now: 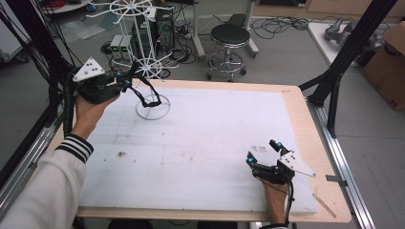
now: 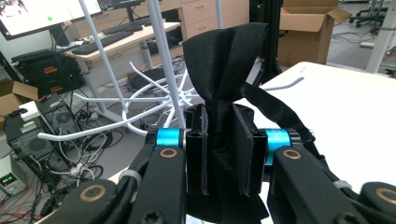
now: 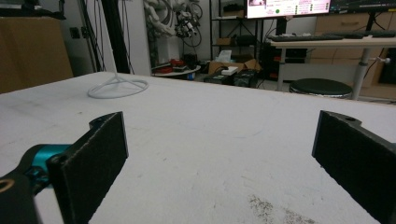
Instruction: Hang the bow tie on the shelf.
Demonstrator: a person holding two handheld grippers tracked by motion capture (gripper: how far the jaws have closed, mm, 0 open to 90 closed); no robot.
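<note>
Black cloth (image 2: 224, 60) | pinched in left claw (image 2: 219, 154) | no label readable

Left gripper (image 1: 125, 85) with strap (image 1: 148, 98) at table's (image 1: 200, 138) far left beside rack (image 1: 143, 52); right gripper (image 1: 263, 152) near right; stool (image 1: 230, 36) behind.

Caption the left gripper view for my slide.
Left gripper shut on black cloth beside the white rack.

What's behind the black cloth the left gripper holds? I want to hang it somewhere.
Behind the black cloth rises a white wire rack with hook arms. The cloth, pinched in the left gripper, hides part of the rack.
</note>
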